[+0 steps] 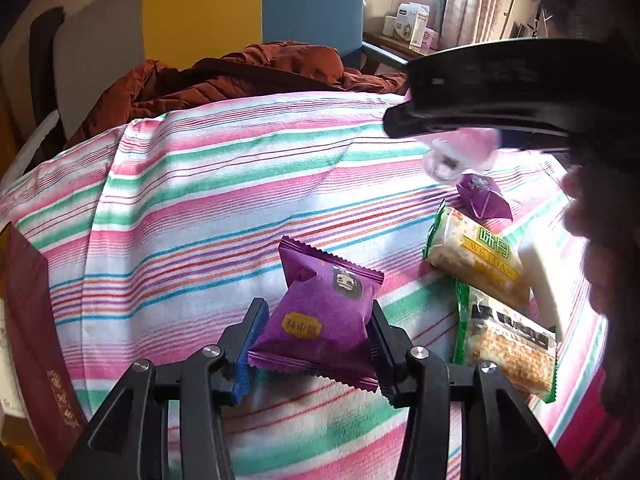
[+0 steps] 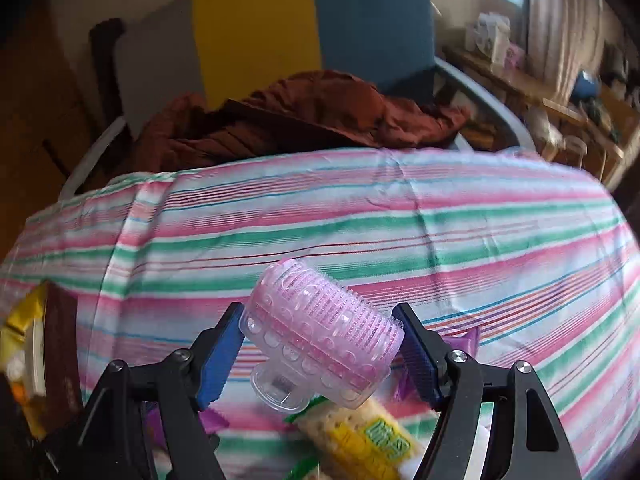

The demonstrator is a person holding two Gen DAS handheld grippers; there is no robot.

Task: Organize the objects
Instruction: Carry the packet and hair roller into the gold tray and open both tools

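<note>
The left claw [image 1: 316, 320] is clenched on a purple snack packet [image 1: 320, 312], its two pads pressing the packet's sides low in the centre of the left wrist view, with the packet tilted above the striped cloth [image 1: 200, 184] that covers the counter. To the right of it in that view lie two green-edged cracker packets [image 1: 476, 248], one above the other, with a white block [image 1: 544, 276] touching their right side and a smaller purple wrapped sweet [image 1: 482, 196] just above them.

The right claw [image 2: 320, 344] is grasping a pink hair roller clip [image 2: 316, 332] across its ends; in the right wrist view it sits at lower centre, tilted, raised above a cracker packet [image 2: 360, 436] and bits of purple wrapper. In the left wrist view the same roller appears blurred at the upper right, under the dark bulk of the right claw's body.

A dark red box [image 1: 36, 340] stands at the left edge of the frame. A rust-coloured jacket [image 1: 240, 76] lies heaped past the far edge of the cloth, before a grey, yellow and blue chair back [image 1: 208, 12].
</note>
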